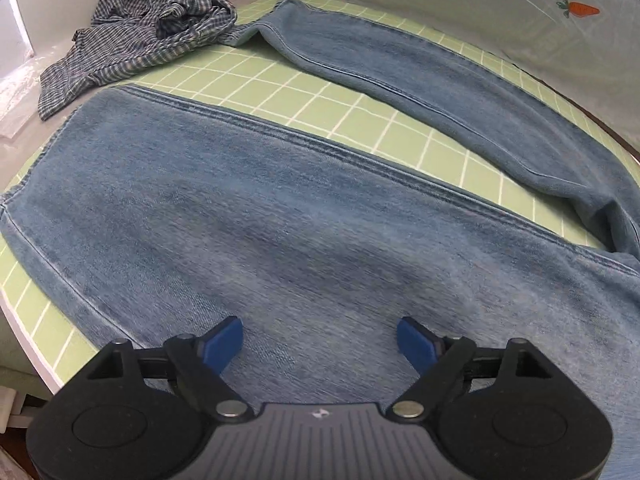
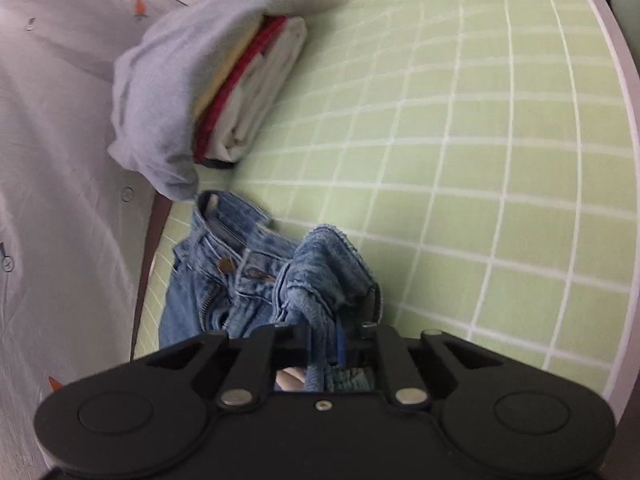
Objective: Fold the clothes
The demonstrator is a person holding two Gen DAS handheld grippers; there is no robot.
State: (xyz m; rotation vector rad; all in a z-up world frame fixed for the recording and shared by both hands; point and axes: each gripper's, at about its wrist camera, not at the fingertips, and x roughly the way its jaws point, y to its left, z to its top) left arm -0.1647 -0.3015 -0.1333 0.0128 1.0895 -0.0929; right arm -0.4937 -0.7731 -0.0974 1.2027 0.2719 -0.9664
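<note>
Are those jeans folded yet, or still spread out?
Spread out. The jeans lie with both legs flat and apart on the green mat; the right gripper pinches their bunched waist end.

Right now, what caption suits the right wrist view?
Right claw clamps bunched jeans beside folded clothes stack.

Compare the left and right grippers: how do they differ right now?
The left gripper is open, blue pads apart over a flat jeans leg, gripping nothing. The right gripper is shut on bunched denim near the waistband. The left's fingers show fully; the right's are mostly hidden by cloth. Both are black and work the same jeans on the green grid mat.
</note>
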